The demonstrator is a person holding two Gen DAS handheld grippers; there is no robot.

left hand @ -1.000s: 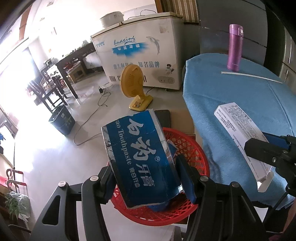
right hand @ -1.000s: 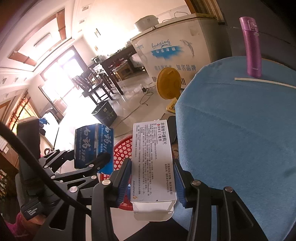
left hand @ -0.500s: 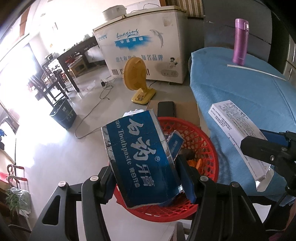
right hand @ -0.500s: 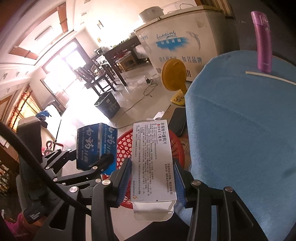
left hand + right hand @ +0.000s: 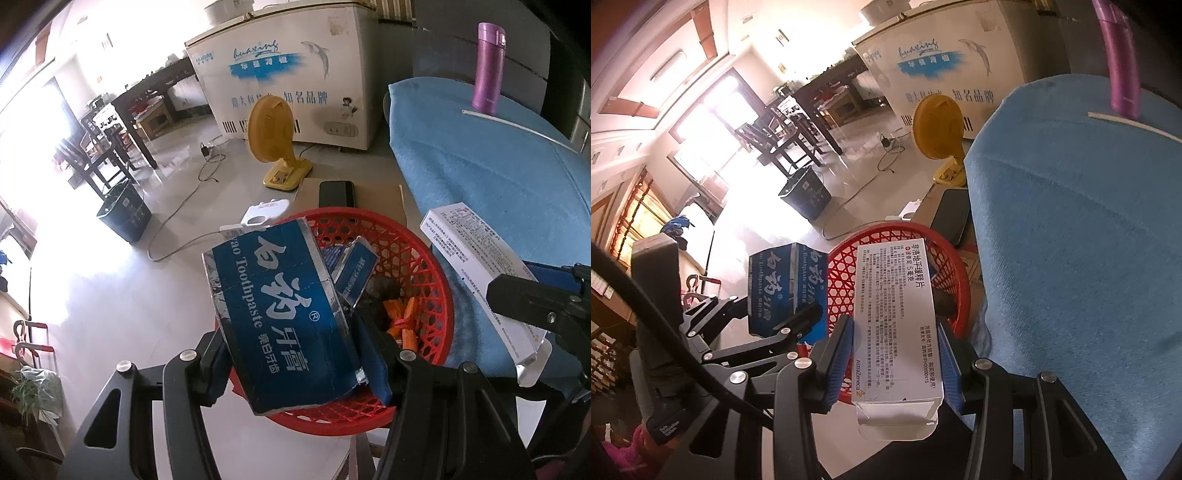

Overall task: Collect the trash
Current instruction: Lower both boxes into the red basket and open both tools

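Note:
My left gripper [image 5: 295, 350] is shut on a blue toothpaste box [image 5: 280, 306], held above the near-left part of a red mesh basket [image 5: 424, 258]. Inside the basket lie a small blue carton [image 5: 356, 271] and orange scraps [image 5: 400, 321]. My right gripper [image 5: 895, 354] is shut on a white medicine box [image 5: 895, 317], which hangs over the basket's [image 5: 846, 266] right rim beside the blue-covered table [image 5: 1071, 240]. In the left wrist view that white box [image 5: 469, 258] and the right gripper's dark finger [image 5: 535, 306] show at the right. The left gripper [image 5: 783, 325] with its toothpaste box [image 5: 783, 280] appears at the left of the right wrist view.
The basket stands on the floor against the table's edge [image 5: 480, 177]. A purple bottle [image 5: 489, 66] and a white stick [image 5: 517, 125] sit on the table. Beyond the basket are a black phone [image 5: 336, 194] on cardboard, a yellow fan [image 5: 273, 136], a white freezer [image 5: 295, 70], cables and a dark bin [image 5: 123, 214].
Both grippers have sunk toward the basket with their boxes still gripped. The basket now looms larger and more of its contents show. The white box has shifted from over the table toward the basket's rim.

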